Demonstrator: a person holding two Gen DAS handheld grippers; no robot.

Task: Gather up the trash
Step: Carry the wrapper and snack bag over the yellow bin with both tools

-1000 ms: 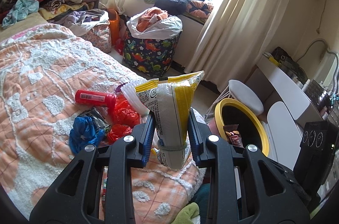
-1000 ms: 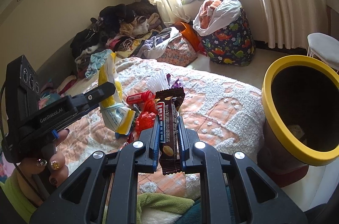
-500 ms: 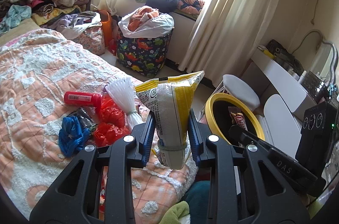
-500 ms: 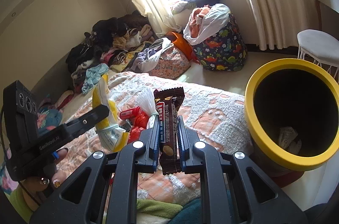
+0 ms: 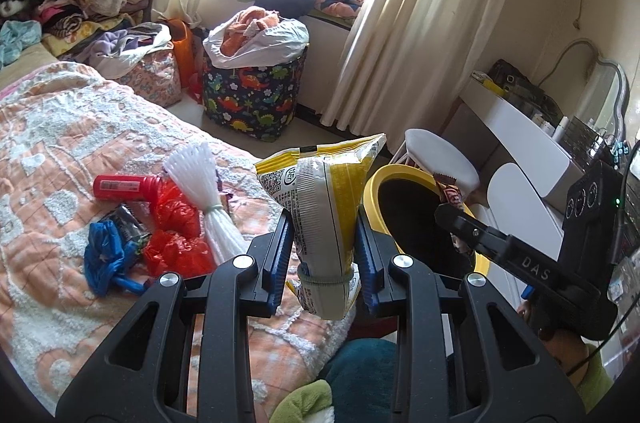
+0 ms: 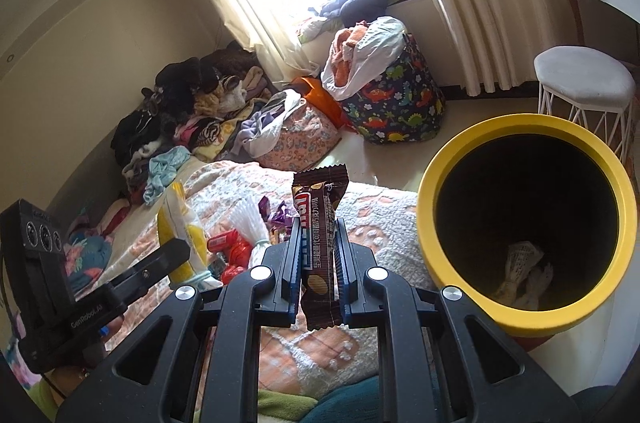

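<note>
I'm mid-carry: my left gripper [image 5: 323,247] clamps the yellow snack bag [image 5: 324,207], my right gripper [image 6: 317,255] pinches the brown candy wrapper [image 6: 318,235] — both near the yellow bin [image 6: 460,159] (crumpled paper lies at its bottom). Next, centre each over the mouth — then release.

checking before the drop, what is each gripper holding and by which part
Left gripper: yellow snack bag, gripped at its lower half. Right gripper: brown snack bar wrapper, gripped mid-length.
</note>
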